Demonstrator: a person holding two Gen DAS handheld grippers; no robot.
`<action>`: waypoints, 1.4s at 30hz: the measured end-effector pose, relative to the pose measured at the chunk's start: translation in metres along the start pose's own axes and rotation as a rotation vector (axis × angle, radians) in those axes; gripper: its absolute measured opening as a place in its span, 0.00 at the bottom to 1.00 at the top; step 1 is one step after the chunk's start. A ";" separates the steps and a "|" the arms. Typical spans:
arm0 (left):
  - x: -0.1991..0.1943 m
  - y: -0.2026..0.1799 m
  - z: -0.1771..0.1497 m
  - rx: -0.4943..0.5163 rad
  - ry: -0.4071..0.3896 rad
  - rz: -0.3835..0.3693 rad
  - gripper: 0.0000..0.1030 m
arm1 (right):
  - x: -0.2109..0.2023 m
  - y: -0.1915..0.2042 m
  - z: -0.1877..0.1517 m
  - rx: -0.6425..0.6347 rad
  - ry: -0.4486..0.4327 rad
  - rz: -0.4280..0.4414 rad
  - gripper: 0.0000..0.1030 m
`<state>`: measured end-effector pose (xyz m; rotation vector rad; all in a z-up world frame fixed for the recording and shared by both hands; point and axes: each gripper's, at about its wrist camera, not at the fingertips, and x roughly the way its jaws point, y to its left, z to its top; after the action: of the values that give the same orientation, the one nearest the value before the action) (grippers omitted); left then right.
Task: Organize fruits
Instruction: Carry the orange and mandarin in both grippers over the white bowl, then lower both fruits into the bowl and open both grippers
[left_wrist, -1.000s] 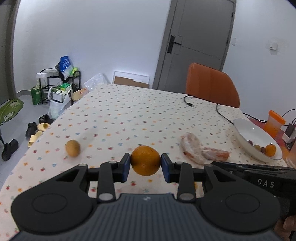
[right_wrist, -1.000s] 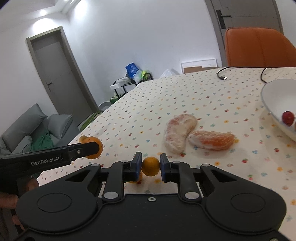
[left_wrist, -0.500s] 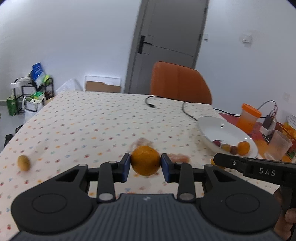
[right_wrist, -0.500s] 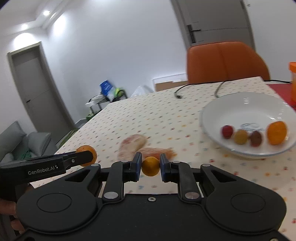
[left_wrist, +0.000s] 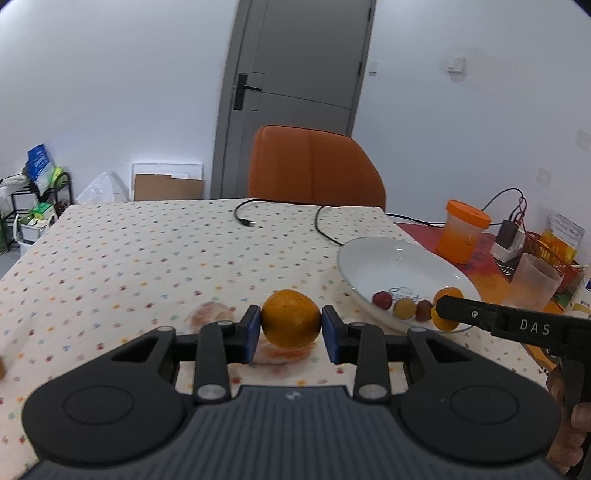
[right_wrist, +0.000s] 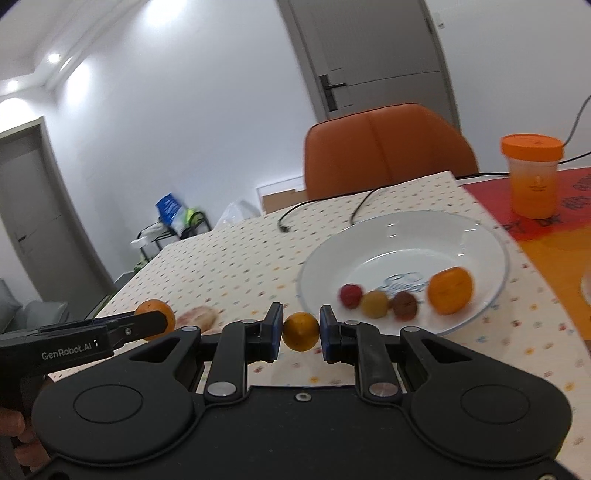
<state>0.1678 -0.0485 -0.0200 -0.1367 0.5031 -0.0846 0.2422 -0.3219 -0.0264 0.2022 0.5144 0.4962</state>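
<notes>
Two grippers: the left gripper (left_wrist: 291, 329) carries one orange (left_wrist: 291, 319), the right gripper (right_wrist: 301, 331) one small yellow-orange fruit (right_wrist: 301, 331). One white bowl (right_wrist: 476, 236) at two o'clock on the table (left_wrist: 147, 251) holds four fruits: one red (right_wrist: 350, 294), one yellow (right_wrist: 374, 303), one dark brown (right_wrist: 405, 305), one orange (right_wrist: 450, 285). Two peeled citrus pieces (left_wrist: 210, 314) lie at the table's centre. One orange-lidded cup (right_wrist: 532, 173), one orange chair (left_wrist: 314, 166), two cables (left_wrist: 245, 214).
</notes>
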 end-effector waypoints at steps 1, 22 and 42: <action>0.002 -0.003 0.001 0.005 0.001 -0.004 0.33 | -0.001 -0.002 0.000 0.003 -0.003 -0.007 0.19; 0.040 -0.046 0.016 0.075 0.028 -0.068 0.33 | -0.004 -0.043 0.005 0.033 -0.035 -0.077 0.41; 0.064 -0.089 0.034 0.136 0.016 -0.125 0.38 | -0.032 -0.069 -0.004 0.111 -0.064 -0.116 0.51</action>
<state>0.2357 -0.1399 -0.0069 -0.0341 0.5031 -0.2423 0.2442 -0.3975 -0.0374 0.2917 0.4882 0.3471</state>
